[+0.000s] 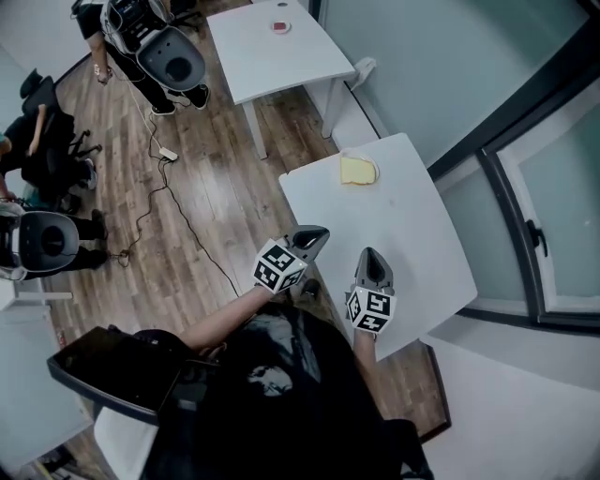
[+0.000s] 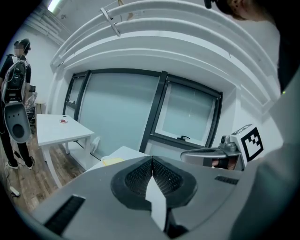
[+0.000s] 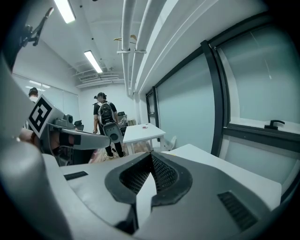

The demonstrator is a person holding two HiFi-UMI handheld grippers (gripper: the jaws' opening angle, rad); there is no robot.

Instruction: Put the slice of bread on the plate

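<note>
**Both claws pinched shut and empty; bread at the far end of the near table**

From your head camera, your left gripper (image 1: 317,236) and right gripper (image 1: 372,256) hang side by side over the near edge of the white table (image 1: 422,244), well apart from the slice of bread (image 1: 357,171). The slice lies flat at the table's far end. A pale edge (image 1: 352,156) shows just beside it, too small to tell what it is.

The head view cannot show how the jaws stand, but your gripper views can. In the left gripper view the two pads meet at the tip with nothing between them. The right gripper view shows the same: jaws together, holding nothing. The left gripper view also catches the bread as a yellow patch low over its jaws, and the other gripper's marker cube (image 2: 247,142) off to the right.

Only the right gripper view shows the ceiling lights (image 3: 93,61) and a person with a backpack (image 3: 105,117) standing beside the second table (image 1: 272,56).

That second table is also white and carries a small red object (image 1: 280,26). The floor (image 1: 216,197) is wood planking, with a cable (image 1: 173,202) trailing across it. A dark-framed window (image 1: 525,225) runs along the wall beside both tables. Office chairs and other people sit toward the upper left of the head view.
</note>
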